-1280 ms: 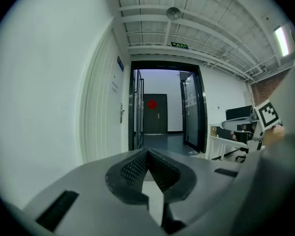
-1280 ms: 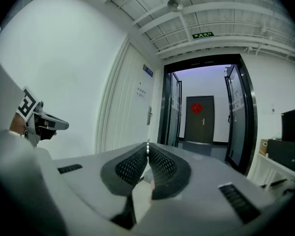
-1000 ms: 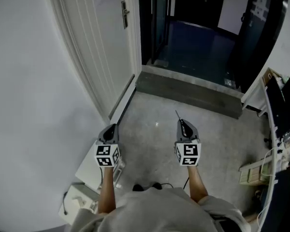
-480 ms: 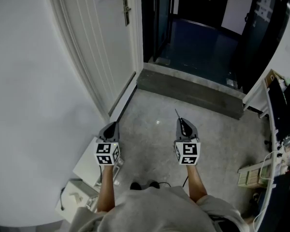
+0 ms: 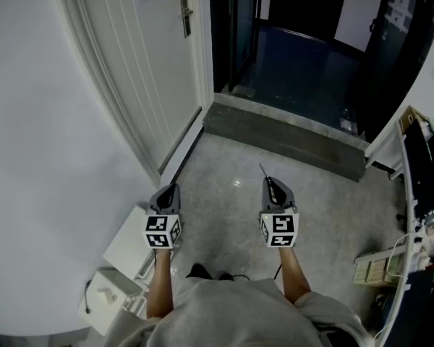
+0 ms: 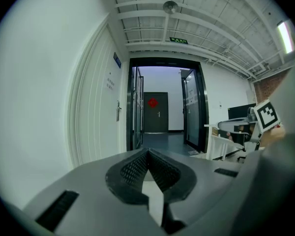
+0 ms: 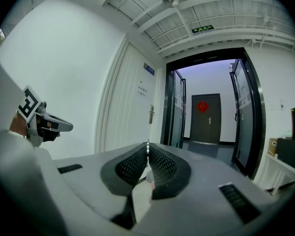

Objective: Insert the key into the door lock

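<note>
The door lock (image 5: pixel 185 14), a metal plate with a handle, sits on the white door (image 5: pixel 148 63) at the upper left of the head view, far ahead of both grippers. My right gripper (image 5: pixel 270 183) is shut on a thin key (image 5: pixel 262 171) that pokes forward out of its tips. In the right gripper view the key (image 7: pixel 147 147) stands between the closed pads, and the lock (image 7: pixel 151 114) lies straight beyond it. My left gripper (image 5: pixel 169 191) is shut with nothing in it. In the left gripper view the closed tips of the left gripper (image 6: pixel 148 152) point past the lock (image 6: pixel 118 110).
A grey stone step (image 5: pixel 282 140) crosses the open doorway, with a dark corridor behind it. White boxes (image 5: pixel 126 246) lie on the floor by the left wall. A cluttered desk (image 5: pixel 419 215) runs along the right edge. A dark glass door (image 5: pixel 390 35) stands at the upper right.
The person has stepped forward with both grippers toward the doorway. The white boxes have slid lower in the head view. Both grippers remain shut, the key still held.
</note>
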### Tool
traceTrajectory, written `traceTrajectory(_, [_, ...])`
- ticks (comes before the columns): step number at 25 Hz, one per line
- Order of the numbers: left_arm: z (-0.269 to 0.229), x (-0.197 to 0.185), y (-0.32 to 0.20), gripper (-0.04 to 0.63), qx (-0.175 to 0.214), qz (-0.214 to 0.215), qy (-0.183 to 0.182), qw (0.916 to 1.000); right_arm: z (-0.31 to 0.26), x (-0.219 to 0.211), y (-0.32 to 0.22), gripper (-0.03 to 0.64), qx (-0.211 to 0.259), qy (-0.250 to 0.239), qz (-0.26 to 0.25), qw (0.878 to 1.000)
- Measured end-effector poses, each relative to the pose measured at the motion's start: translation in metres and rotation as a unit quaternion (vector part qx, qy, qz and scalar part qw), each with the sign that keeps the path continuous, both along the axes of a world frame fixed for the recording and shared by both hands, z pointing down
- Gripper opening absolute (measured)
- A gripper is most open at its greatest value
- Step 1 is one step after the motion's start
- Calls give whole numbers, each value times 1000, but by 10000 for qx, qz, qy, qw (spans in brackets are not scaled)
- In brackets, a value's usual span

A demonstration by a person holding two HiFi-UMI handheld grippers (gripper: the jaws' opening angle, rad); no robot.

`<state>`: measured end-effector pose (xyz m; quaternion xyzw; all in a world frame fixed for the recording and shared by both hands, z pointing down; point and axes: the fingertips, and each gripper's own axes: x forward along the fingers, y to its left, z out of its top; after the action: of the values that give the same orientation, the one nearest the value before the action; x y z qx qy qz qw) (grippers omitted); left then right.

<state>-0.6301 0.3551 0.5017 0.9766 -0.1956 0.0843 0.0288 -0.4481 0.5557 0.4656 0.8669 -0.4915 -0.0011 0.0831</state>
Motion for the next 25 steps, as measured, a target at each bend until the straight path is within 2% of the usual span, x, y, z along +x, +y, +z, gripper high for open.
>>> traceTrajectory(12, [18,56,-43,17,-74,130,-65,9999,17,49,-44,29,-104,-71,43,9999])
traceTrajectory(17, [21,107,-88,17,-66,300,24,9995,18,89,-90,29,-118,33,120,9999])
traceTrajectory(25, [8,208,-199,17,-73,546,118,9984,3,176,-200,29,-132,124,274,9995])
